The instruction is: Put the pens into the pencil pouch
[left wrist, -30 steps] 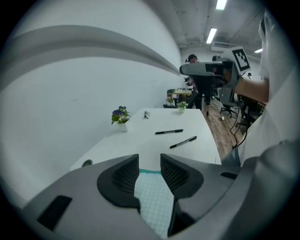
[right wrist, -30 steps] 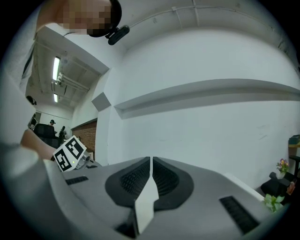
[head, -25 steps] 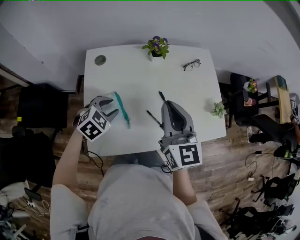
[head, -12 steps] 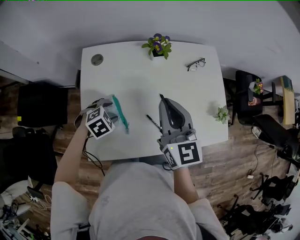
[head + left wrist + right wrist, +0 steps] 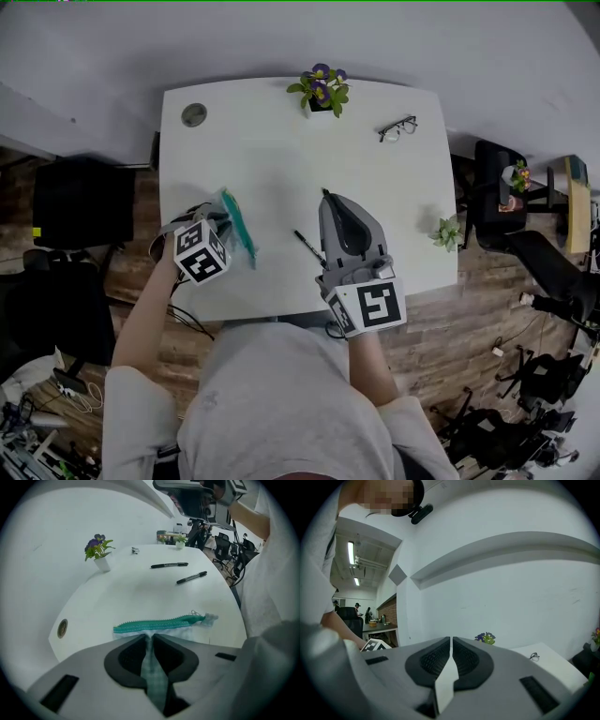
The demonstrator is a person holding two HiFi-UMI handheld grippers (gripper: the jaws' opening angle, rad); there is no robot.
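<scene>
Near the left edge of the white desk (image 5: 281, 141), your left gripper (image 5: 151, 637) has just closed on one checked teal-zipped fabric pouch (image 5: 159, 623); two black pens (image 5: 169, 565) (image 5: 191, 577) lie mid-desk; your right gripper (image 5: 451, 641) is closed, empty.

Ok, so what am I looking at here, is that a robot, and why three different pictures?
No robot: a person holds a grey two-jaw tool in each hand. One picture looks down from a head camera; the others come from cameras on the tools. On the white table lie two black pens, glasses, a purple-flowered pot plant and a checked fabric pouch with a green zip. The left tool has just been closing its jaws and now pinches the pouch's fabric. The right tool is shut and empty, held over the table.
</scene>
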